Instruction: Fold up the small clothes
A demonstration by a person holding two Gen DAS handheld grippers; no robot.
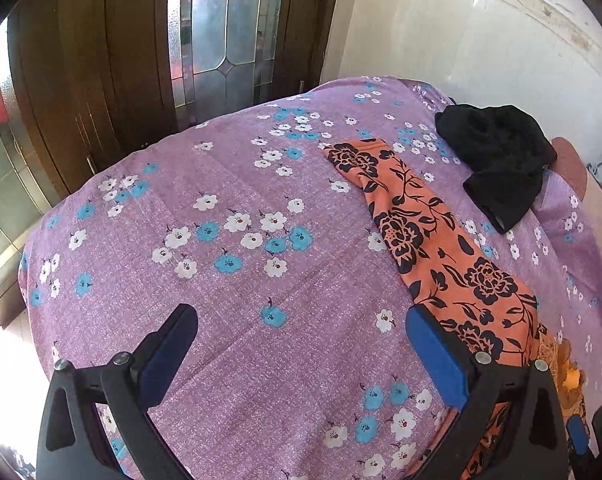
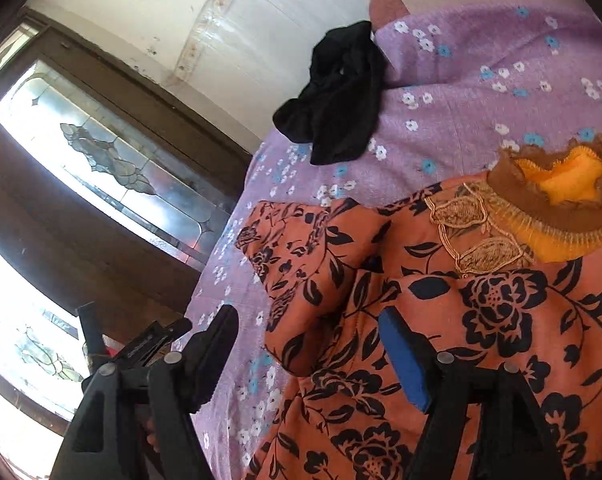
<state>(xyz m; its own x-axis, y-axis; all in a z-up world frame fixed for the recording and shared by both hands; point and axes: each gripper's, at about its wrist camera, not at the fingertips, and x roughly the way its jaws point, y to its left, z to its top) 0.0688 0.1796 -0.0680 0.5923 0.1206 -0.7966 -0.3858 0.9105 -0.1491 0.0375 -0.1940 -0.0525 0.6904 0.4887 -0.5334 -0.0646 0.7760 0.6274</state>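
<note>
The orange floral garment [image 2: 481, 320] lies spread on the bed [image 1: 221, 280], its frilled yellow neckline [image 2: 561, 192] toward two o'clock in the right view and one sleeve [image 1: 381, 184] stretched out flat, I'd judge so it can be folded inward. A crumpled black garment [image 1: 501, 160] waits at one o'clock, well apart, likely next in turn. The left tongs [image 1: 301, 344] hang over bare sheet, pitched steeply down, blades apart and empty. The right tongs [image 2: 309, 344] tilt down more gently above the dress's edge, blades apart, nothing between them.
</note>
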